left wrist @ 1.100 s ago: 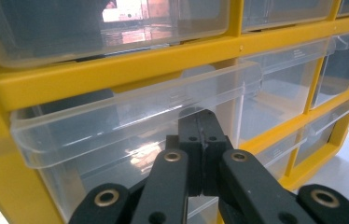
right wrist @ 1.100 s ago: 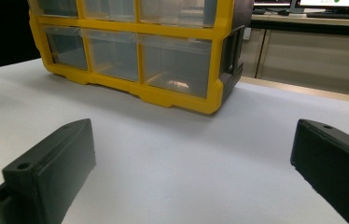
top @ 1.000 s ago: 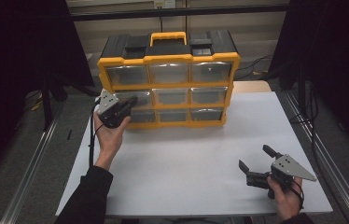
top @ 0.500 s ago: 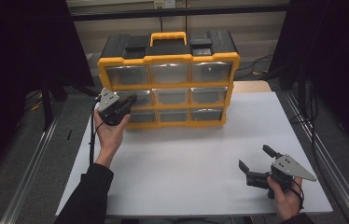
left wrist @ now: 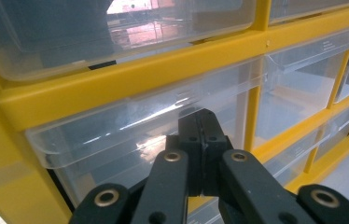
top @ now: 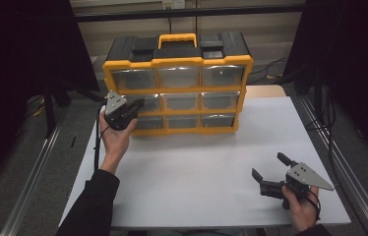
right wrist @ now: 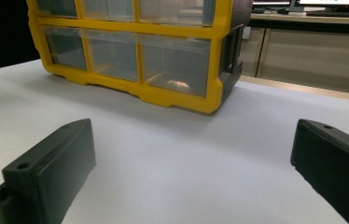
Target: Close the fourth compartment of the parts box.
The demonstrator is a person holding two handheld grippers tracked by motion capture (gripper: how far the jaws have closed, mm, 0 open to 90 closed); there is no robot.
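A yellow and black organizer (top: 178,90) with three rows of clear drawers stands at the back of the white table (top: 197,162). My left gripper (top: 137,104) is held up against its middle-left drawer (top: 148,102). In the left gripper view, the left gripper (left wrist: 201,122) has its jaws shut together, tips right at the clear drawer front (left wrist: 116,133) under its lip, and I cannot tell if they touch it. My right gripper (top: 267,165) rests near the table's front right, open and pointing at the organizer. Between the right gripper (right wrist: 191,135) jaws is bare table.
The organizer's carry handle (top: 177,38) sticks up at the top. Black curtains hang at both sides and metal rails (top: 34,167) run along the table. A cable (top: 97,142) trails from the left gripper. A bench (right wrist: 312,51) stands beyond the table.
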